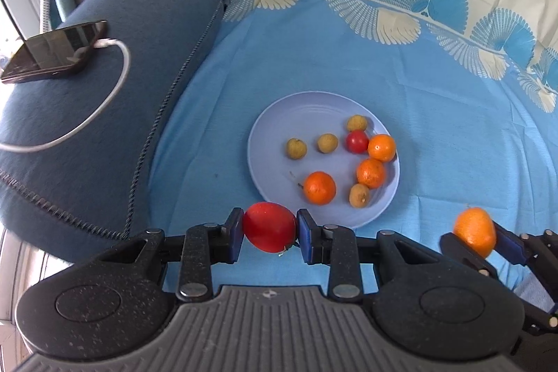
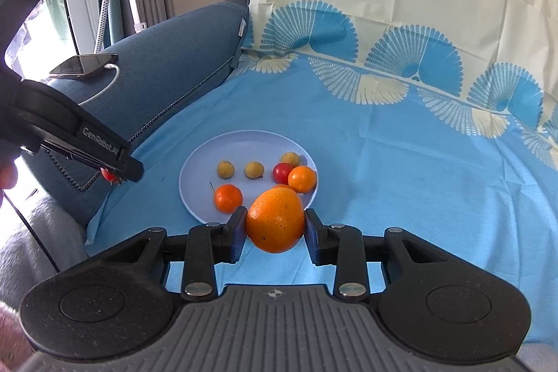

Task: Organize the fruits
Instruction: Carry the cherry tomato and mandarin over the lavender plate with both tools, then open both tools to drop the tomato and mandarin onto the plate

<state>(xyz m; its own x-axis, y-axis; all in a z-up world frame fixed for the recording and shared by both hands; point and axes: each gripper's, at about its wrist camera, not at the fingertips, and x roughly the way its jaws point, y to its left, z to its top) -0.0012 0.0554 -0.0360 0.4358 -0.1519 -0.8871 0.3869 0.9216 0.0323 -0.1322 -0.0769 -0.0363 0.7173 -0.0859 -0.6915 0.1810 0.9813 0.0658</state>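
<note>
Fruit in both tools. Left tool (image 1: 269,232) is clenched on a red tomato (image 1: 269,227), pads pressing its two sides, held above the blue sheet (image 1: 418,128) just short of the plate's near rim. Right tool (image 2: 275,229) is clenched on an orange (image 2: 275,220), also held above the sheet at the near rim of the plate; in the left wrist view this tool (image 1: 474,237) shows at the right edge, well apart from the plate.

Plate (image 1: 265,142), pale blue, lies flat on the sheet covering the bed. On it: three small oranges (image 1: 319,188), two of them touching at the right side; a small red tomato (image 1: 356,142) touching the far orange; four small yellow-brown fruits (image 1: 296,149), one at the near right by an orange, two apart in the middle, one at the far side against the small tomato.

Left of the sheet, a dark blue cushion (image 1: 139,75) carries a black phone (image 1: 55,49) with a white cable (image 1: 115,82) plugged in. Along the far edge of the bed the sheet shows a fan pattern, then cream fabric.
</note>
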